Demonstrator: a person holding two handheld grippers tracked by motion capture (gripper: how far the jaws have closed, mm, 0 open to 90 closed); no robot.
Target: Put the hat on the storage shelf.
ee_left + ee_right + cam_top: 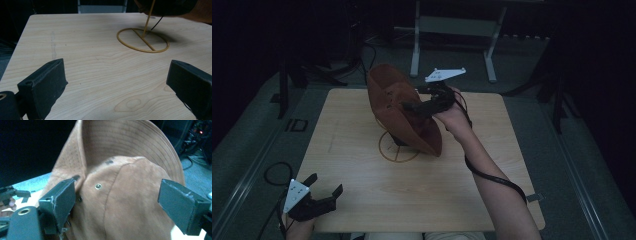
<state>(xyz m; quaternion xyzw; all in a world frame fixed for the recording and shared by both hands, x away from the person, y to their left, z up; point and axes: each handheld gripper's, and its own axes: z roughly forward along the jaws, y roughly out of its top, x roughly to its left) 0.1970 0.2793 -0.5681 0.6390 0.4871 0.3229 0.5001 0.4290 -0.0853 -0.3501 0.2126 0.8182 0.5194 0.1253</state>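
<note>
A brown suede brimmed hat (398, 107) sits tilted on a gold wire stand (398, 151) in the middle of the wooden table (452, 190). My right gripper (412, 98) reaches in from the right, open, with its jaws on either side of the hat's crown (125, 200); its left jaw lies against the suede near a brass eyelet. At the near left corner my left gripper (326, 183) hovers open over bare wood with nothing between its fingers. In the left gripper view the stand's ring (142, 40) and thin stem rise to the hat's dark underside.
A grey metal frame (452, 25) stands on the floor behind the table. Black cables (277, 172) coil on the floor at the left. Dark stand legs flank the table on both sides. The room around is dim.
</note>
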